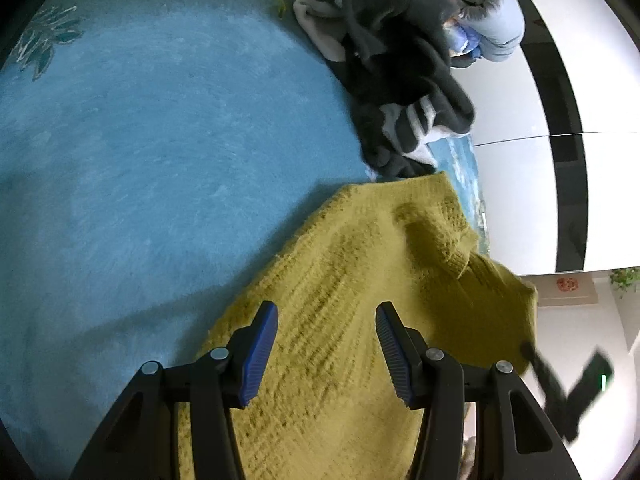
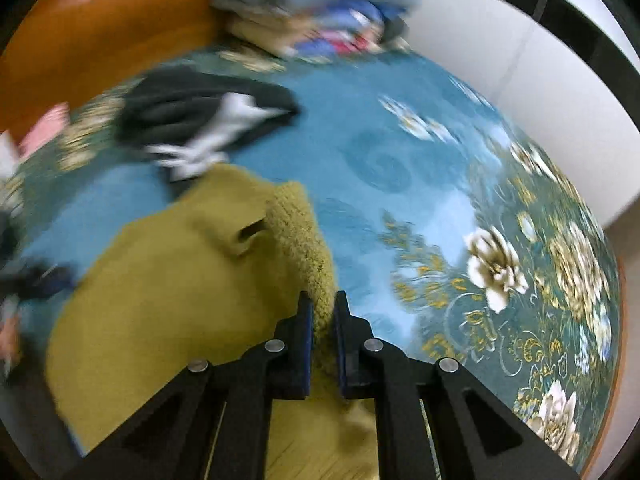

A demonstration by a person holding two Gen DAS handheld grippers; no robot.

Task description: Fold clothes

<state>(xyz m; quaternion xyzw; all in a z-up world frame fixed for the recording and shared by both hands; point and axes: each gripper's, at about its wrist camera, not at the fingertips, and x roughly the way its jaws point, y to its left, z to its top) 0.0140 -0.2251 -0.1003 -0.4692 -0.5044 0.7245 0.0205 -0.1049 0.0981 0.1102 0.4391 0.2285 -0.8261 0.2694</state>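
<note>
— While no writing can be read, where's the mustard sweater (image 1: 340, 300)?
— On the blue bedspread (image 1: 140, 140); right gripper (image 2: 320, 300), angled down, pinches its edge. Left gripper (image 1: 326, 320) hovers spread above it.

A blue flowered bedspread (image 1: 140, 140) carries a mustard knit sweater (image 1: 340, 300) and dark clothes (image 1: 400, 80).

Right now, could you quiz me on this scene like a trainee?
1. True or false: the right tool is clamped on the yellow sweater.
2. What lies between the left tool's pads? A) cloth pinched tight B) sweater below, ungripped C) a sock
3. What colour is the bedspread?

Key: 1 true. 2 B. 3 blue.
</note>
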